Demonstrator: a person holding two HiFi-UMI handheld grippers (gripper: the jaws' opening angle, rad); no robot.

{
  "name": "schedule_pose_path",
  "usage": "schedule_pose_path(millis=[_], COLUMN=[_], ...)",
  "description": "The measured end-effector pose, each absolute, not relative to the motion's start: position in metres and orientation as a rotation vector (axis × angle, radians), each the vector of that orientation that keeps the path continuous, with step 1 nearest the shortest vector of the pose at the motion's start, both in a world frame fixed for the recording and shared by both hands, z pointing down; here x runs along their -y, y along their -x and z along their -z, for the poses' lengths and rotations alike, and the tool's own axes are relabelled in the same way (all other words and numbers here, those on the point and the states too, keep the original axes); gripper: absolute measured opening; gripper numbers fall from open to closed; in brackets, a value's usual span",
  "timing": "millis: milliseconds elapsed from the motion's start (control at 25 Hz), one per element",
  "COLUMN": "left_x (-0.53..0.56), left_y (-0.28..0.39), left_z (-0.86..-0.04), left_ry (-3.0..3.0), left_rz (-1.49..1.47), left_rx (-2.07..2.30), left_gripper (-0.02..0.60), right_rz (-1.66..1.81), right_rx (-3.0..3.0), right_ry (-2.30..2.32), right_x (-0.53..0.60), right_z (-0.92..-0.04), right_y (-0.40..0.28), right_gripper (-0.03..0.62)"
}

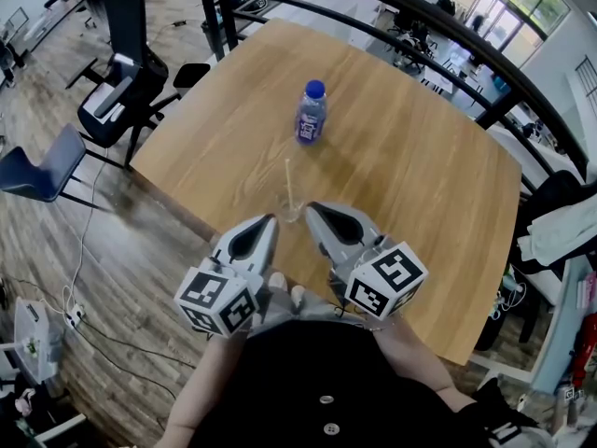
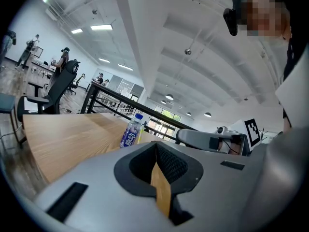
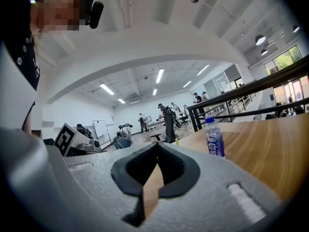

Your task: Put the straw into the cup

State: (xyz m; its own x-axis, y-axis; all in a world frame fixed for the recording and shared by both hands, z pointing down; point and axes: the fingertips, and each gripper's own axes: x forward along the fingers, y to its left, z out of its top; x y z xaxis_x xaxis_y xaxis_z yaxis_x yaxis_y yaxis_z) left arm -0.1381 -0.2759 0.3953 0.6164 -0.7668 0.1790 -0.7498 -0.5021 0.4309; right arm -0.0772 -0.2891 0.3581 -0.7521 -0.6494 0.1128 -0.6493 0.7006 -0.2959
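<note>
On the wooden table [image 1: 401,166], a clear cup [image 1: 290,213] stands just beyond the tips of both grippers, with a pale straw [image 1: 288,181] rising out of it. In the left gripper view the straw [image 2: 140,134] shows as a yellowish stick beside the bottle; the cup is hidden behind the jaws there. My left gripper [image 1: 270,220] [image 2: 156,144] sits left of the cup, its jaws shut with nothing between them. To the cup's right, my right gripper [image 1: 312,209] [image 3: 158,145] is also shut and holds nothing.
A small bottle with a blue cap and purple label [image 1: 311,112] [image 2: 131,132] [image 3: 214,138] stands upright farther out on the table. Black railings [image 1: 392,26] run behind the table. Office chairs [image 1: 117,91] stand on the floor at the left. The table's near edge lies under my grippers.
</note>
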Motion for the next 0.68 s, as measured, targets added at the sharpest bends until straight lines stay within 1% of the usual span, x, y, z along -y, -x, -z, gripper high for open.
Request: schedule_pose_path(millis=[680], left_x=[0.2733], left_y=[0.1347], left_z=[-0.4008], left_ry=[-2.368], left_rz=[0.039], left_rx=[1.182], left_gripper=[0.018], right_rz=[0.517], right_rx=[-2.904], right_ry=[1.074], right_x=[0.2903], right_z=[-0.3609], right_y=[0.0754], right_gripper=[-0.002])
